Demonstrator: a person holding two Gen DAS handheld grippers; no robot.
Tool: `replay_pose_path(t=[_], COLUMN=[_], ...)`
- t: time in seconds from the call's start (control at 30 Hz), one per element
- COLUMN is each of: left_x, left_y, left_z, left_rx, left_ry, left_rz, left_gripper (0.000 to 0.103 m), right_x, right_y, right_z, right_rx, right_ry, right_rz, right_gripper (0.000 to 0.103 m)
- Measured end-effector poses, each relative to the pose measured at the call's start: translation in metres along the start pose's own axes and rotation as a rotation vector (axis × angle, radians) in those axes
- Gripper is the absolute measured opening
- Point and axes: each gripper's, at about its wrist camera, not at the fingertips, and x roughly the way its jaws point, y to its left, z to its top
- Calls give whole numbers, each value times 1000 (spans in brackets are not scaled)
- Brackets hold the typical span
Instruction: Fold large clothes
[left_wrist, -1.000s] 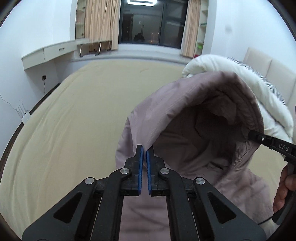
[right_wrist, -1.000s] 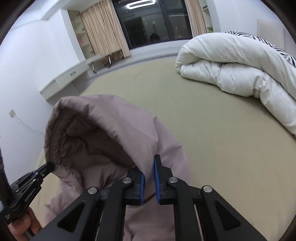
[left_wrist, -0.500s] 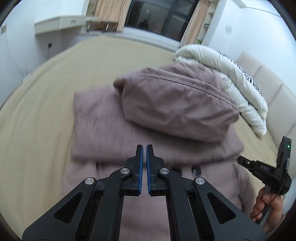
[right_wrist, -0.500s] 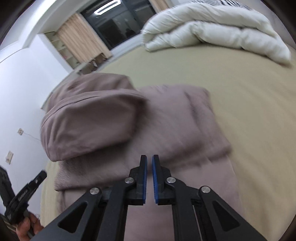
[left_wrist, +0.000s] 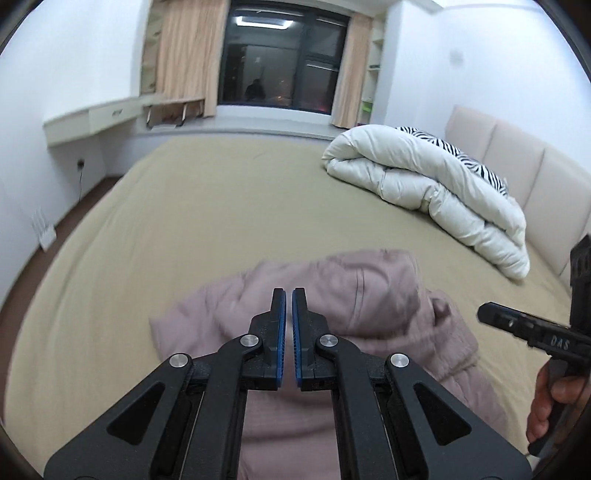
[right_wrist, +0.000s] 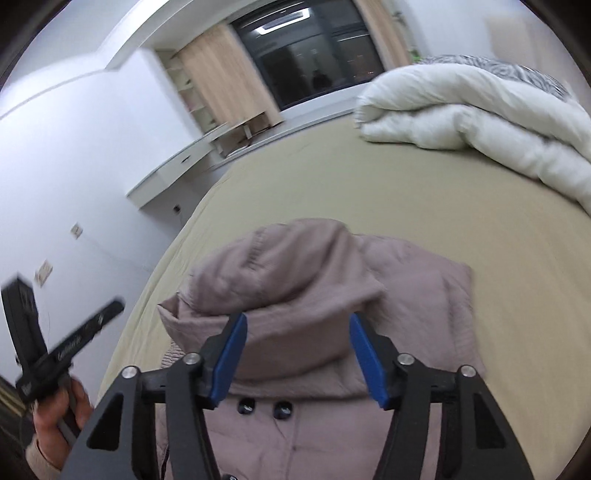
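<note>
A mauve padded coat (left_wrist: 388, 295) lies on the bed, its hood (right_wrist: 280, 269) folded down over the body. Black snap buttons (right_wrist: 262, 408) show below the hood. My left gripper (left_wrist: 288, 295) hovers above the coat's near part, shut, with nothing between its blue pads. My right gripper (right_wrist: 297, 321) hangs over the hood's lower edge; its jaws are opening, stand well apart and hold nothing. In the left wrist view the right gripper's fingers (left_wrist: 517, 325) reach in from the right edge, clear of the coat.
The beige bed sheet (left_wrist: 184, 221) spreads wide around the coat. A rolled white duvet (left_wrist: 424, 192) lies at the far right by the padded headboard (left_wrist: 517, 166). A wall desk (left_wrist: 92, 118) and a dark window are beyond the bed. A person's hand (right_wrist: 55, 417) grips the left tool.
The hood, held up between both grippers a second ago, now lies folded on the coat. Both grippers have drawn back from it, and the right jaws have come apart.
</note>
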Motion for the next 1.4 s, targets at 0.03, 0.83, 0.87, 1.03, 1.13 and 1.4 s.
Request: replay_pose_path(t=[0.03,0.83,0.87,1.03,1.13,1.4], left_x=[11,99,99,93,70,118], left_y=[-6,-1,-2,5,9,-21], left_z=[8,-104,-104,-97,-78,-47], left_rx=[23,-31,-30,-89,-136,-26], left_ry=[18,327,326,312,225,296], left_rz=[-1,-31,-29,-53,-64,-81], left_gripper=[2,2,2,2,2,2], right_x=[10,42,47,103,159,175], right_y=[9,1,7,32,27,17], right_z=[7,12,24,44,14,-14], right_rx=[-31,-80,-93,-129,-116,-117], right_ry=[14,132,118,172,349,334], right_rz=[3,-46,-45,-6,-69,-53], right_gripper=[52,20,20,20,20,20])
